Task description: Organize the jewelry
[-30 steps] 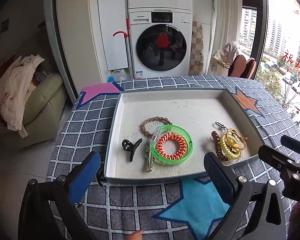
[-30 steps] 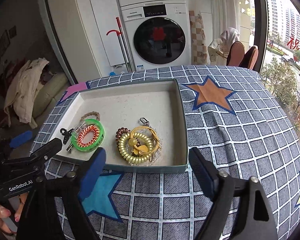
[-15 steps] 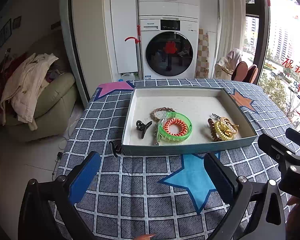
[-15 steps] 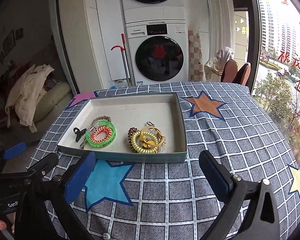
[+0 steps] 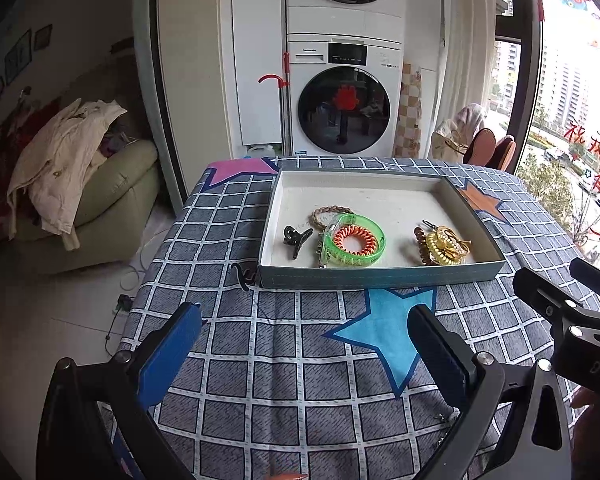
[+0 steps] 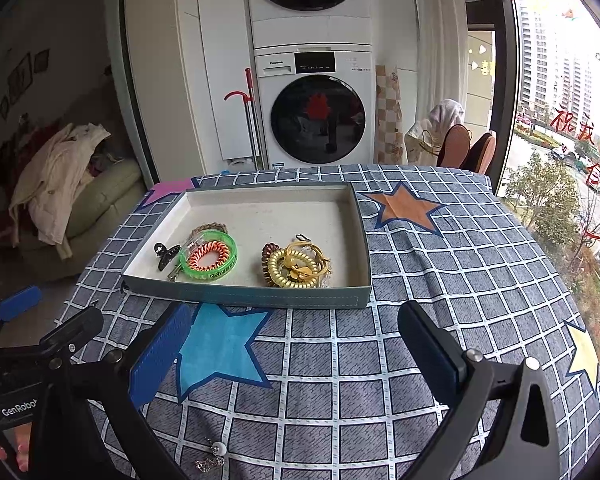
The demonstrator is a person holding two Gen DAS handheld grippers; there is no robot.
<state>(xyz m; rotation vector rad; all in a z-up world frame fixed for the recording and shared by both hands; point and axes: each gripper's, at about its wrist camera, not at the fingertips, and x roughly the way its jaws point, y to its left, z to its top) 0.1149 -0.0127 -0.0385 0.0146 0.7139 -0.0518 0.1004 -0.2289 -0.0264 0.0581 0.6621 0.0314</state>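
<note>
A shallow grey-blue tray (image 5: 380, 276) (image 6: 260, 298) sits on the checked cloth. In it lie a black claw clip (image 5: 296, 237) (image 6: 165, 253), a green bangle (image 5: 358, 256) (image 6: 216, 272) around an orange coil tie (image 5: 354, 241) (image 6: 209, 257), a braided band (image 5: 326, 212) and a gold and brown coil pile (image 5: 440, 246) (image 6: 294, 266). A small black clip (image 5: 241, 274) lies outside the tray's left corner. A pearl-and-chain piece (image 6: 212, 456) lies at the cloth's near edge. My left gripper (image 5: 304, 344) and right gripper (image 6: 296, 346) are open, empty, well short of the tray.
The table is covered by a blue checked cloth with stars (image 5: 384, 332). A washer-dryer stack (image 5: 342, 108) stands behind it, a sofa with clothes (image 5: 72, 184) to the left, windows to the right. The other gripper shows at each view's edge (image 5: 572, 320) (image 6: 28, 364).
Both grippers have pulled back and up from the tray, which now looks smaller and farther. Both stayed open. The tray's contents have not moved.
</note>
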